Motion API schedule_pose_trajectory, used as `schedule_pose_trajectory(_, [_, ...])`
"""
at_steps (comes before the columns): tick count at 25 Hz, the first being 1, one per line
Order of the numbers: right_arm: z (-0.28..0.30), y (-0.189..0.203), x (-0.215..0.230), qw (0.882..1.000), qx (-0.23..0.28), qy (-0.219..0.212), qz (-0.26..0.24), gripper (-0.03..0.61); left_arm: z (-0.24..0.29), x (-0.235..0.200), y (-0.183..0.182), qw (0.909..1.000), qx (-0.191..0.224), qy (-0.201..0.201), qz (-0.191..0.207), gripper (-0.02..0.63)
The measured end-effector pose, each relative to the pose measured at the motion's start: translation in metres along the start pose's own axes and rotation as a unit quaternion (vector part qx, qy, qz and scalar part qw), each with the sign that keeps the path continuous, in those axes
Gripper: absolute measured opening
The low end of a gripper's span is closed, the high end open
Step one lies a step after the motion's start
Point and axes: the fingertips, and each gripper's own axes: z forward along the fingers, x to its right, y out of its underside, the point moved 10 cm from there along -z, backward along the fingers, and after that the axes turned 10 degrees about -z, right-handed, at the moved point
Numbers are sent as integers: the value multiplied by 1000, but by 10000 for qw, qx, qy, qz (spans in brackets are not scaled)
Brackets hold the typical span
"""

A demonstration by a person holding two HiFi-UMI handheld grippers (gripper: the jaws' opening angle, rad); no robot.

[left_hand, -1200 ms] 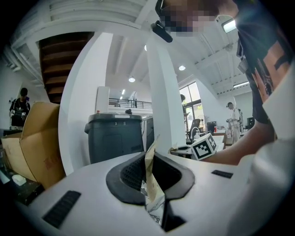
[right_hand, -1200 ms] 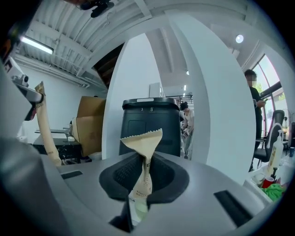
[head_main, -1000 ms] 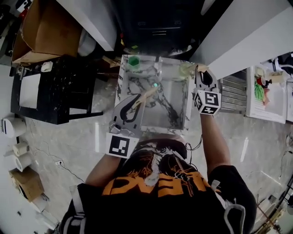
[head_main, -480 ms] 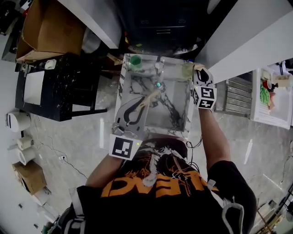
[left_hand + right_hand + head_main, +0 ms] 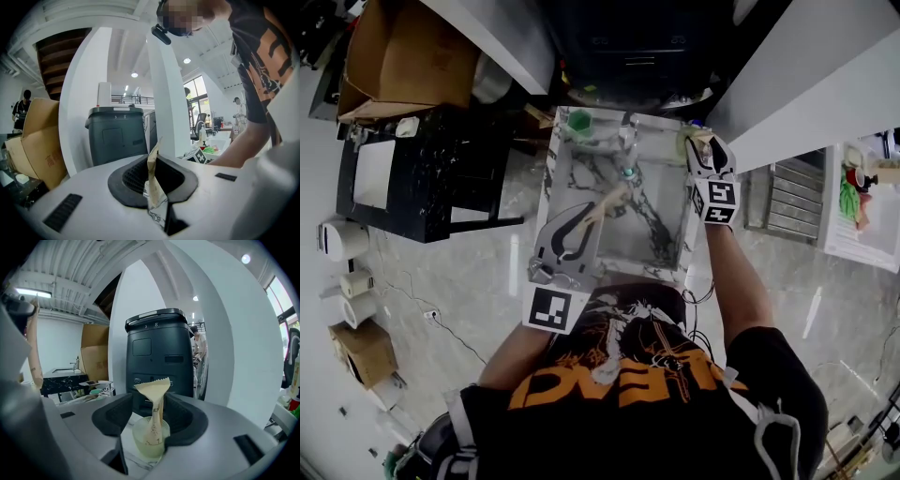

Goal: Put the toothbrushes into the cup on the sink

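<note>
A pale translucent cup (image 5: 149,440) stands on the marble sink's (image 5: 675,246) back right corner (image 5: 685,142). A toothbrush in a beige paper wrapper (image 5: 155,401) stands upright in it. My right gripper (image 5: 152,411) hovers over the cup (image 5: 705,157); its jaws are opening, and the wrapper is between them with a gap on each side. My left gripper (image 5: 569,232) is over the sink's left side, shut on a second wrapped toothbrush (image 5: 153,185). That toothbrush sticks out toward the basin's middle (image 5: 607,199).
A green cup (image 5: 578,123) sits at the sink's back left, with a faucet (image 5: 627,139) at the back middle. A dark bin (image 5: 159,357) stands behind the sink. A black table (image 5: 422,178) and a cardboard box (image 5: 408,56) are on the left, a white wall (image 5: 806,84) on the right.
My right gripper has shifted a little toward the sink's back right corner, over the cup. The left gripper has kept its place with its wrapped toothbrush.
</note>
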Motion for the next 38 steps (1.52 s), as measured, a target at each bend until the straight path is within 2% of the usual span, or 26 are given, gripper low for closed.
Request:
schedule_pose_trajectory(5, [-4,-1,0,10000,23,-56,-70,286,-3,5,4,9998,88,-133,-95,55])
schedule_pose_trajectory(11, [-26,-16,0,9999,127,35,-111,303,-4,3,2,9999,116,63,-111,55])
schedule_pose_trajectory(17, [-58,-60,-18,9985,525,166,-72,302,2,-19,-6,9988,329,369,-33,55])
schedule_pose_trajectory(22, [-88,-107,-52,9956,933,-25,50,290,6,-41,-14,9979,317,557,47,55])
schedule_pose_trajectory(25, [-103,-132,-81,9930,1147,-258,113,251,9,-54,-13,9975,247,654,25,55])
schedule_pose_trajectory(28, [-111,-152,-112,9904,1286,-509,-15,26,13,-65,-11,9966,124,801,107,55])
schedule_pose_trajectory(33, [-116,-166,-134,9900,1262,-631,-44,14,19,-71,-17,9953,279,927,94,55])
schedule_pose_trajectory(38, [-117,-179,-136,9881,1454,-506,71,14,19,-92,-16,9969,264,731,127,55])
